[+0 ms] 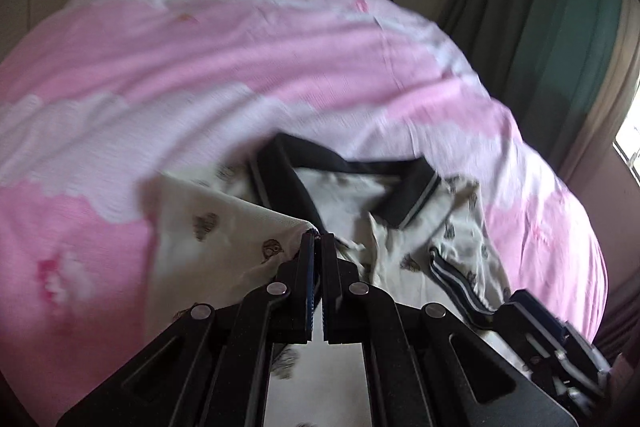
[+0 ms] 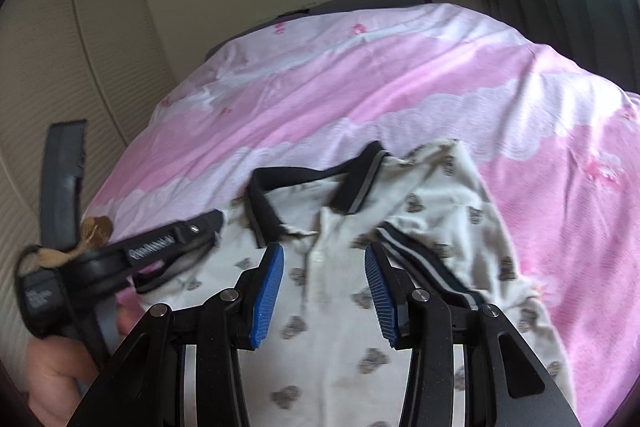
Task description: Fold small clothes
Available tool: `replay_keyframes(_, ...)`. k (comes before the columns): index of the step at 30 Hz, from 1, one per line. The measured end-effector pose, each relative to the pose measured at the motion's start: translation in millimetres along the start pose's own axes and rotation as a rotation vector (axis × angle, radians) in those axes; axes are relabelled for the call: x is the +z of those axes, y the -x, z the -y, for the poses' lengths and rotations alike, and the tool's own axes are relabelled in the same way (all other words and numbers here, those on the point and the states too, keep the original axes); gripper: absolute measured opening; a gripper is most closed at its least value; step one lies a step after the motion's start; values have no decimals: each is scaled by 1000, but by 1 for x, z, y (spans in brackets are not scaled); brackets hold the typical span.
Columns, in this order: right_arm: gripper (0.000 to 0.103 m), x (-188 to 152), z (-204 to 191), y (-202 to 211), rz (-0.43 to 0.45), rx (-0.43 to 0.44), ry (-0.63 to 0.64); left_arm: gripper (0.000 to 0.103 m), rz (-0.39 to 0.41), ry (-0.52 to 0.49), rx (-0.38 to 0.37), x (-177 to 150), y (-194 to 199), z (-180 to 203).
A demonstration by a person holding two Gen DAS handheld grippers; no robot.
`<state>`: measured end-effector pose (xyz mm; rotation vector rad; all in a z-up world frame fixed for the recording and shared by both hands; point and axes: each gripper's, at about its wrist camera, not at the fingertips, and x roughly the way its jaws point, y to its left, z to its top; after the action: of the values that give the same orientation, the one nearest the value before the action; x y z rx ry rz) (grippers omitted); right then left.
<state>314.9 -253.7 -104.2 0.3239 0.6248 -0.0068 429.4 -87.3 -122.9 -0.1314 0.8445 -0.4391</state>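
A small white polo shirt (image 1: 224,227) with a dark collar (image 1: 404,195) and little bear prints lies front up on the pink bed cover. My left gripper (image 1: 318,239) is shut on a raised fold at the shirt's left side. In the right wrist view the left gripper (image 2: 214,217) comes in from the left at the shirt's (image 2: 320,327) edge. My right gripper (image 2: 324,247) hovers over the shirt's button placket, open, its blue pads (image 2: 270,291) wide apart with nothing pinched. A dark striped sleeve cuff (image 2: 428,267) lies just right of it.
The pink and white bed cover (image 2: 360,87) spreads far behind the shirt. Green curtains (image 1: 552,7) hang at the right and a window (image 1: 630,143) shows at the edge. A pale cupboard (image 2: 60,47) stands left. A hand (image 2: 56,367) holds the left gripper's handle.
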Motion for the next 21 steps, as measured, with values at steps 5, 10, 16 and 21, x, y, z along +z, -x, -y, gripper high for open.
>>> replay_keyframes(5, 44, -7, 20, -11, -36, -21, -26, 5, -67, -50, 16, -14, -34, 6)
replay_keyframes(10, 44, -13, 23, -18, -66, -2, -41, 39, -55, -66, 42, -18, -23, 6)
replay_keyframes(16, 44, -8, 11, -2, -32, 19, -14, 46, 23, -140, 91, -34, 44, 2)
replay_keyframes(21, 44, -13, -5, 3, -42, 53, 9, 47, -1, -133, 183, -71, 75, -33)
